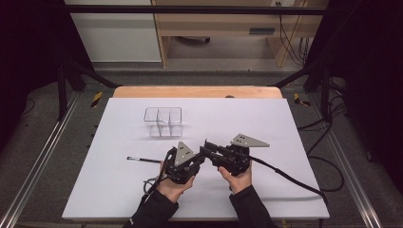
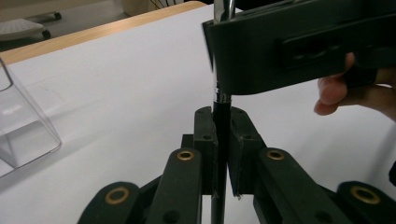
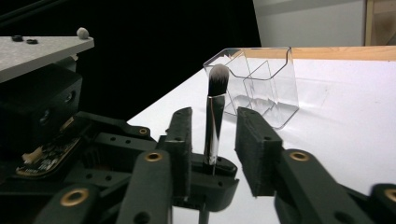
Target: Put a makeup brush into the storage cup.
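Black brush (image 3: 215,122) stands upright, clamped in my left hand-held gripper (image 2: 221,133); right hand-held gripper (image 3: 214,137) spread wide around its ferrule for handover. Clear organizer (image 3: 258,84) sits ahead on the tabletop (image 3: 345,126).

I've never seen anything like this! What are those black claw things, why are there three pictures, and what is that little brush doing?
A person holds two hand tools with black fingers that pinch. One camera looks down from above; one rides on each tool. On the white table stand a clear box with compartments and a thin dark stick. The left gripper is shut on a makeup brush, pointing up. The right gripper has its fingers open on either side of the brush's silver part, not yet squeezing.
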`<state>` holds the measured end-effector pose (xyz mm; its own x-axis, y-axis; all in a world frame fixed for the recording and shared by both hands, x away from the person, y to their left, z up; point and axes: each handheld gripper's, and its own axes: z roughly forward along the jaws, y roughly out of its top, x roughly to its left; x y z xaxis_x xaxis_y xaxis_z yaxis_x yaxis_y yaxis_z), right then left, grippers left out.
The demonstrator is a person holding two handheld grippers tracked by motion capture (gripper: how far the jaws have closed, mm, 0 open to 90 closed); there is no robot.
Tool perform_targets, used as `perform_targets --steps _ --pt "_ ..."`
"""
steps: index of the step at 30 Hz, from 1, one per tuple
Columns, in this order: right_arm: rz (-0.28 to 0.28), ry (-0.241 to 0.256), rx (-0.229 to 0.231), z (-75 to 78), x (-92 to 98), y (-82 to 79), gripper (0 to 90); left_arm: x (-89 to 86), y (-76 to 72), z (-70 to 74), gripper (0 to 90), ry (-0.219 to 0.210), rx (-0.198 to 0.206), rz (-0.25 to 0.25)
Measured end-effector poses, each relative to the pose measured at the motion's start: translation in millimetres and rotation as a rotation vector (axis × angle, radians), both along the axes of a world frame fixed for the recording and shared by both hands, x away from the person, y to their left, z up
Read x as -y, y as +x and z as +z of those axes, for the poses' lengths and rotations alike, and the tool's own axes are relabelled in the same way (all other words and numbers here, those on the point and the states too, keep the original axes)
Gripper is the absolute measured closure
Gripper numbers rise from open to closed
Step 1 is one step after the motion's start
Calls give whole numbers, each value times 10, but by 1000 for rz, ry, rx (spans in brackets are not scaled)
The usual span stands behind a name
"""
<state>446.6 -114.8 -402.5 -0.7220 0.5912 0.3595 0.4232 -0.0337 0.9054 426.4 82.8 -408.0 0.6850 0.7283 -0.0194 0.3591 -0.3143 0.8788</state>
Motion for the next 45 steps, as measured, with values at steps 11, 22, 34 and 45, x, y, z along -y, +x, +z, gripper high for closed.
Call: perform_targets --steps 11,22,34,45 --pt "-28 -72 53 61 70 -40 451 -226 26 11 826 -1 4 35" --pt "-75 -218 74 36 125 -45 241 -457 16 15 826 -15 4 46" --pt "-132 -250 48 -60 368 -46 144 -737 -1 66 826 -18 10 62" --pt "-171 -300 13 -179 556 -65 102 -993 46 102 826 -45 7 101"
